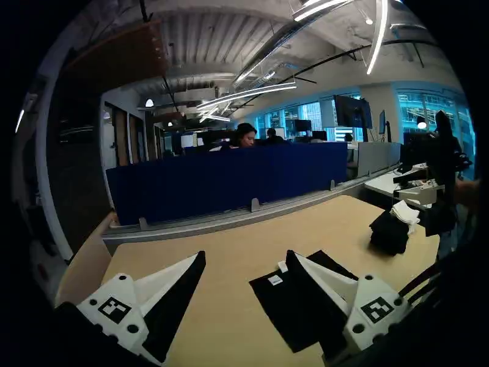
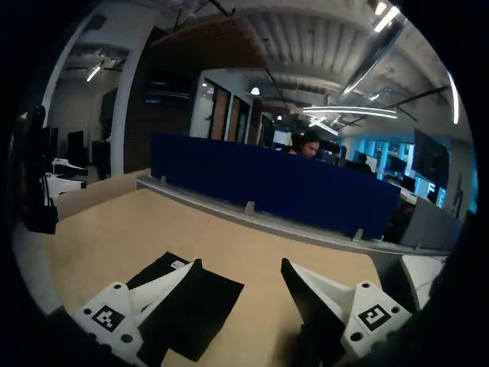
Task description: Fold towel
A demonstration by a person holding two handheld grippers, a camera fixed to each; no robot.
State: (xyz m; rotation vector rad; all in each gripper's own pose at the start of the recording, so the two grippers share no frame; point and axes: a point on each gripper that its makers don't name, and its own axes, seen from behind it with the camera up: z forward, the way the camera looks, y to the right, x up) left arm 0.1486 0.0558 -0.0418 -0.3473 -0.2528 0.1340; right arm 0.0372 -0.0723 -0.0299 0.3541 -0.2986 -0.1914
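So we've got a big light wood table with a long blue divider running along its far edge, and a person sits behind that. The black towel lies flat on the table toward the near edge. In the left gripper view it sits under the right-hand finger, and in the right gripper view it sits under the left-hand finger. Over by the table's right edge, well apart from the towel, there's a pile of black and white cloths. The left gripper hangs over the table with its jaws spread wide and nothing between them. It's the same with the right gripper, wide apart and gripping nothing. We can see a little white label on the towel's far corner.
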